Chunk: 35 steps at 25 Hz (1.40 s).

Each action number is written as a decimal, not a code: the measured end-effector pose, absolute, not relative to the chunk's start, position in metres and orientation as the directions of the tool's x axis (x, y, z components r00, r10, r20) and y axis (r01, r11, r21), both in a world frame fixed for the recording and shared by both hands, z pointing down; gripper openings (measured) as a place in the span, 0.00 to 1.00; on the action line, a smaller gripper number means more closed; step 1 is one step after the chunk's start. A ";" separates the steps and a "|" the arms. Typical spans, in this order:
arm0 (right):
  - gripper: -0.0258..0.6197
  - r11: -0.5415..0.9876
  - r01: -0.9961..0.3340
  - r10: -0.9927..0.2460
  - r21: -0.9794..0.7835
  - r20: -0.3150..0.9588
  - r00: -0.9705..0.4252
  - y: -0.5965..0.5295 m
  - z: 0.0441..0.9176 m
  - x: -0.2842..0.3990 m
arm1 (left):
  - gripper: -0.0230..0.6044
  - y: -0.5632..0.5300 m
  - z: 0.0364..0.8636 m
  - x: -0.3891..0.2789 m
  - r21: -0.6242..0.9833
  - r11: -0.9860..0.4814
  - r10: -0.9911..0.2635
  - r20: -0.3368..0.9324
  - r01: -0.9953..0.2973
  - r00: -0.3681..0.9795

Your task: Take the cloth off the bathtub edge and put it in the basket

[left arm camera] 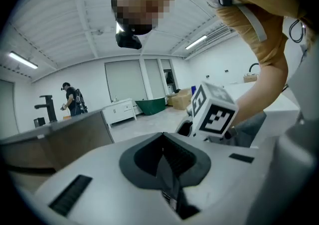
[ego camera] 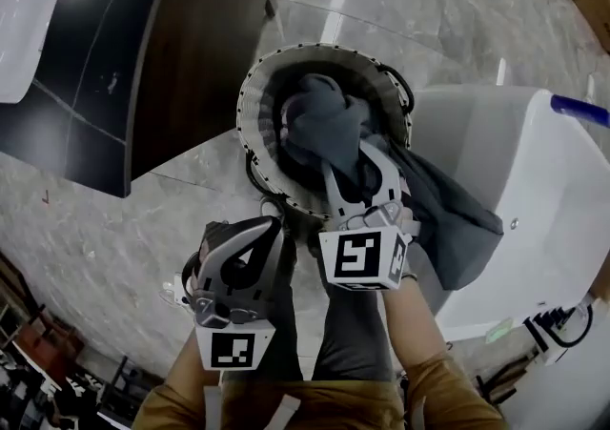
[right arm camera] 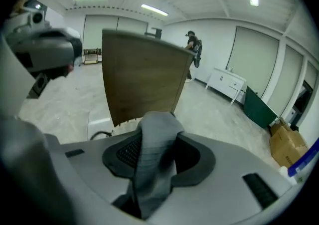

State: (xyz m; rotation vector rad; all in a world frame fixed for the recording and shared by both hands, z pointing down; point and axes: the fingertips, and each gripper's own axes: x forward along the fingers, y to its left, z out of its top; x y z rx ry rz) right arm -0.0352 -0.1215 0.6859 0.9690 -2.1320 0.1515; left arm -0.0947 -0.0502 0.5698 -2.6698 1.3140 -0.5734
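No brand name or legible words anywhere. Only black-and-white square patterns on each marker cube (ego camera: 362,259), plus a small green sticker (ego camera: 496,331) on the bathtub (ego camera: 534,190), too small to read.

From the head view, looking steeply down: a round ribbed basket (ego camera: 250,109) on a marble floor, just beside the white tub's end, with a dark wood-fronted cabinet (ego camera: 200,47) on its other side. Right gripper (ego camera: 355,156) stretched out over the basket's mouth and pitched downward, forearm behind it. Grey cloth (ego camera: 324,118) bunched inside the basket at one end, the other end trailing out over the rim and down beside the tub. Left gripper (ego camera: 274,228) lower in the picture, short of the basket's mouth, near its rim and close beside the right one.

Only in the right gripper view: jaws parted just as far as the fold of cloth between them, pads against it on either side, so gripping the cloth. Beyond, the cabinet's wooden end, a person (right arm camera: 193,49) standing far off, and a cardboard box (right arm camera: 286,146).

Only in the left gripper view: jaws closed together with nothing between them, pointing nearly level across the room. Just ahead, the right gripper's marker cube. Farther off, a black tap (left arm camera: 47,108), a white cupboard (left arm camera: 119,111) and a green bin (left arm camera: 151,105).
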 end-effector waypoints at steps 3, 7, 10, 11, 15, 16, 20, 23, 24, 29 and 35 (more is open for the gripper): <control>0.27 0.713 -0.669 -0.576 0.212 0.721 -0.385 -0.122 0.757 -0.026 | 0.05 -0.044 0.619 -0.091 -0.235 -0.628 -0.772 0.305 -0.742 0.557; 0.27 0.703 -0.682 -0.563 0.203 0.745 -0.358 -0.116 0.823 -0.013 | 0.05 -0.039 0.673 -0.086 -0.216 -0.648 -0.753 0.323 -0.730 0.573; 0.27 0.696 -0.693 -0.548 0.189 0.763 -0.343 -0.110 0.860 -0.005 | 0.05 -0.040 0.702 -0.082 -0.205 -0.657 -0.744 0.328 -0.725 0.582; 0.27 0.693 -0.697 -0.545 0.186 0.768 -0.337 -0.109 0.870 -0.003 | 0.05 -0.041 0.710 -0.081 -0.204 -0.661 -0.741 0.330 -0.722 0.585; 0.27 0.687 -0.703 -0.534 0.184 0.784 -0.317 -0.105 0.897 0.003 | 0.05 -0.046 0.726 -0.079 -0.201 -0.673 -0.731 0.333 -0.712 0.596; 0.27 0.684 -0.705 -0.535 0.186 0.785 -0.312 -0.107 0.901 0.004 | 0.05 -0.048 0.729 -0.079 -0.200 -0.673 -0.730 0.334 -0.712 0.597; 0.27 0.671 -0.715 -0.546 0.195 0.782 -0.299 -0.111 0.899 0.007 | 0.05 -0.051 0.730 -0.075 -0.196 -0.683 -0.720 0.345 -0.704 0.602; 0.27 0.661 -0.713 -0.574 0.235 0.770 -0.279 -0.114 0.882 0.017 | 0.05 -0.053 0.716 -0.068 -0.189 -0.686 -0.718 0.332 -0.702 0.612; 0.27 0.659 -0.711 -0.580 0.244 0.768 -0.273 -0.115 0.875 0.022 | 0.05 -0.054 0.711 -0.066 -0.187 -0.686 -0.719 0.325 -0.703 0.614; 0.26 0.654 -0.707 -0.593 0.267 0.762 -0.261 -0.114 0.845 0.034 | 0.05 -0.054 0.690 -0.055 -0.195 -0.693 -0.715 0.313 -0.695 0.625; 0.26 0.657 -0.704 -0.595 0.269 0.758 -0.265 -0.106 0.812 0.036 | 0.05 -0.049 0.663 -0.052 -0.204 -0.687 -0.721 0.307 -0.697 0.621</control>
